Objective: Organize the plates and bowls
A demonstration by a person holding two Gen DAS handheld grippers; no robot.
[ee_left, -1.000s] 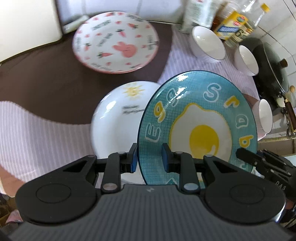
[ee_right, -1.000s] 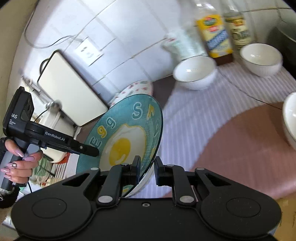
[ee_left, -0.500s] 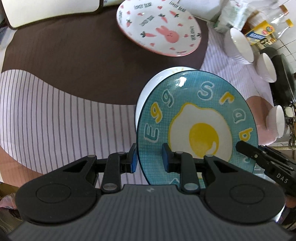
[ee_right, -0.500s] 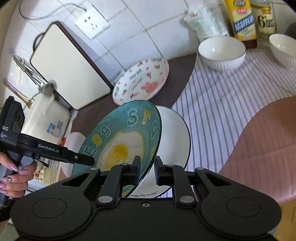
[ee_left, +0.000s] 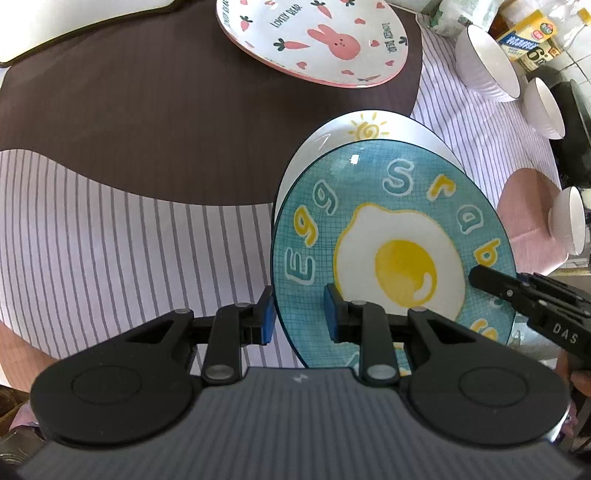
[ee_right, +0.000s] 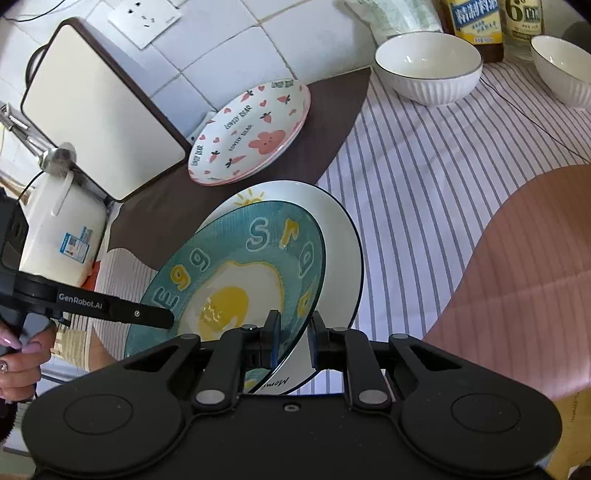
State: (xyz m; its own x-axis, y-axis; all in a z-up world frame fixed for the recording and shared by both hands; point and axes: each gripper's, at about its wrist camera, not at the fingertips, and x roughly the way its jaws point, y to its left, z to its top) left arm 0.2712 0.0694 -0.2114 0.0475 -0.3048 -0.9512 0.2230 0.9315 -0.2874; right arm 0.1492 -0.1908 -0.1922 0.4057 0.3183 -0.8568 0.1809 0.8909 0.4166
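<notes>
A teal plate with a fried egg picture point(ee_left: 391, 243) is held by both grippers just above a white plate with a sun drawing point(ee_left: 369, 129). My left gripper point(ee_left: 299, 319) is shut on the teal plate's near-left rim. My right gripper point(ee_right: 293, 338) is shut on its opposite rim; the teal plate point(ee_right: 236, 280) covers most of the white plate point(ee_right: 340, 258) there. A pink-rimmed rabbit plate point(ee_left: 314, 40) lies farther back on the brown part of the cloth. Three white bowls point(ee_left: 484, 66) stand at the right.
A white cutting board point(ee_right: 92, 110) leans on the tiled wall, with a white appliance point(ee_right: 59, 229) beside it. Bottles point(ee_right: 476, 26) stand behind the bowls. A dark pan point(ee_left: 569, 122) sits at the far right. The cloth point(ee_left: 110, 236) is striped and brown.
Both grippers have carried the teal plate down over the white sun plate, which now lies directly beneath it. The rabbit plate appears closer in both views.
</notes>
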